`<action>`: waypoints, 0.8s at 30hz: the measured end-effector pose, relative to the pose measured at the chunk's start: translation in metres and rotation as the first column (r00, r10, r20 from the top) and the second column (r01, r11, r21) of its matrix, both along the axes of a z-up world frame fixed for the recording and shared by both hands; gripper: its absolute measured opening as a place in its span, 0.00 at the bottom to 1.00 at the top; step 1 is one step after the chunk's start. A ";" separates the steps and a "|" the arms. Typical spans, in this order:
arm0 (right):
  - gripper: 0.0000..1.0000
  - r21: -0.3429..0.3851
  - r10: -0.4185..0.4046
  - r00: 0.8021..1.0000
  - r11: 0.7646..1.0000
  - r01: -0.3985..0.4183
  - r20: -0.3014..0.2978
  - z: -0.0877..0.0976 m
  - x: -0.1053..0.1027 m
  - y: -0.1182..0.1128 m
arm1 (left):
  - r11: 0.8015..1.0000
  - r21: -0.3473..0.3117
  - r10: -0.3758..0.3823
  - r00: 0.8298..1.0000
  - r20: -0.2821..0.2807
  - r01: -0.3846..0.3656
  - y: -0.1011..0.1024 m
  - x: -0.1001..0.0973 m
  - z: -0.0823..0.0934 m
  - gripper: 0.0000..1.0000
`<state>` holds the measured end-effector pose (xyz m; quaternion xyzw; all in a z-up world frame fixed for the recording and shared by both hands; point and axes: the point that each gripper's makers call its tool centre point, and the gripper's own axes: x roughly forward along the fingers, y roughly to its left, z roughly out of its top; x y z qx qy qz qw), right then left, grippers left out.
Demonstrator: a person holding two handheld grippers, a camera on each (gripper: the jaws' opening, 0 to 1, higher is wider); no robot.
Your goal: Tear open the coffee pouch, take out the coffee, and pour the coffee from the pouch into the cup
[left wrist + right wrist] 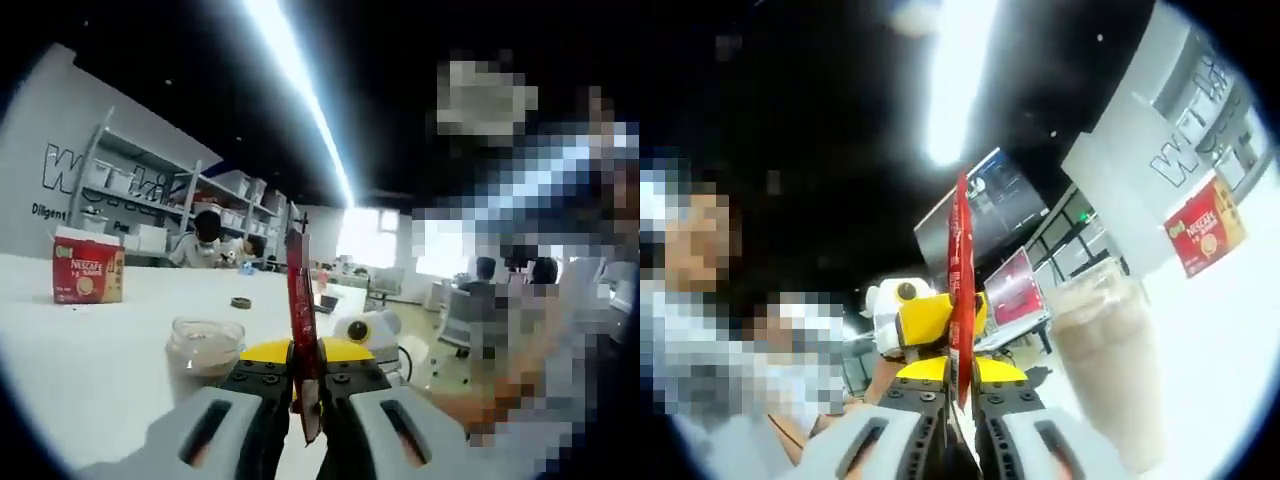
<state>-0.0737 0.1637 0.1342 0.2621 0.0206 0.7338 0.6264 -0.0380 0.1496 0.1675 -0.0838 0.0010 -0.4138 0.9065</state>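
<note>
Hand-held gripper (305,385) jaws around coffee pouch (298,300)

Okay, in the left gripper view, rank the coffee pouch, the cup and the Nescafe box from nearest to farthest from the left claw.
1. coffee pouch, pinched between the left claw jaws.
2. cup, just left of the claw, on the table.
3. Nescafe box, far left, farther back on the table.

The red coffee pouch (298,300) is standing upright, edge-on, pinched between the jaws. The clear plastic cup (204,352) is sitting on the white desk (90,350), holding milky brown coffee.
</note>
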 end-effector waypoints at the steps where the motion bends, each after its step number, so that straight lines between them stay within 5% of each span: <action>1: 0.09 0.000 0.001 1.000 1.000 -0.001 -0.001 0.000 0.000 0.000 | 1.000 -0.004 -0.002 1.000 -0.005 0.002 0.000 0.000 0.000 0.12; 16: 0.09 -0.011 -0.002 1.000 1.000 0.002 0.007 -0.007 0.011 -0.014 | 1.000 -0.007 -0.012 0.999 -0.038 0.011 -0.001 0.006 -0.008 0.11; 24: 0.08 -0.055 0.051 0.996 0.997 -0.047 0.072 -0.006 0.002 -0.016 | 0.994 -0.034 -0.109 0.994 -0.018 0.108 -0.006 -0.004 -0.006 0.14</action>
